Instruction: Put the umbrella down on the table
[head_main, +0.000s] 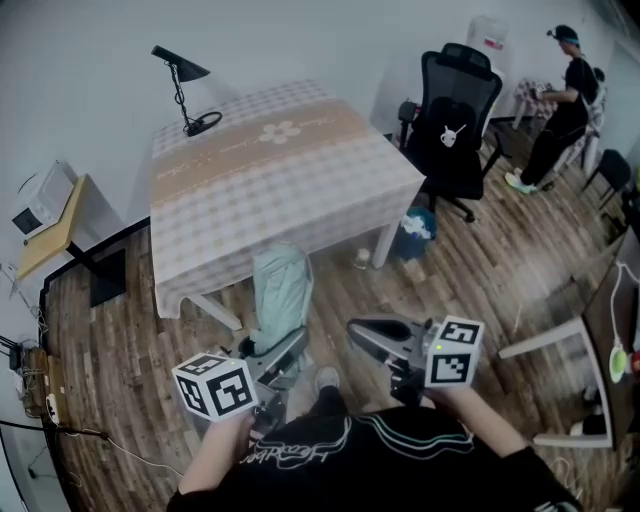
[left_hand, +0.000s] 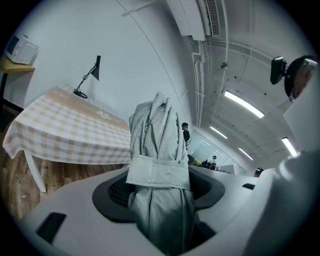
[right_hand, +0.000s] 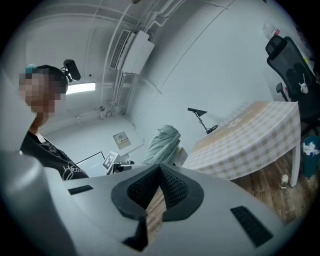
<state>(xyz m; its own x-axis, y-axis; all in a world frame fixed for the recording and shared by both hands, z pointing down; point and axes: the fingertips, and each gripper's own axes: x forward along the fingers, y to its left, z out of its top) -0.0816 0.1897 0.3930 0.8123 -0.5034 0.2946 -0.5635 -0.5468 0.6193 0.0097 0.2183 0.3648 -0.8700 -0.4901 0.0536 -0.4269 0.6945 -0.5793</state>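
Umbrella: folded, strapped; I hold it roughly upright to carry.
Left fingers: clamped round its middle.
Right fingers: tips together, empty.
Tabletop: farther ahead, not reached.

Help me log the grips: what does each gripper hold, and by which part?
The left gripper holds the folded umbrella around its bundled canopy, at the strap. The right gripper is shut and empty.

The person wears a black shirt with pale script and thin teal lines across the chest. The left gripper and the right gripper have light grey shells, black dimpled pads and white cubes bearing black square markers.
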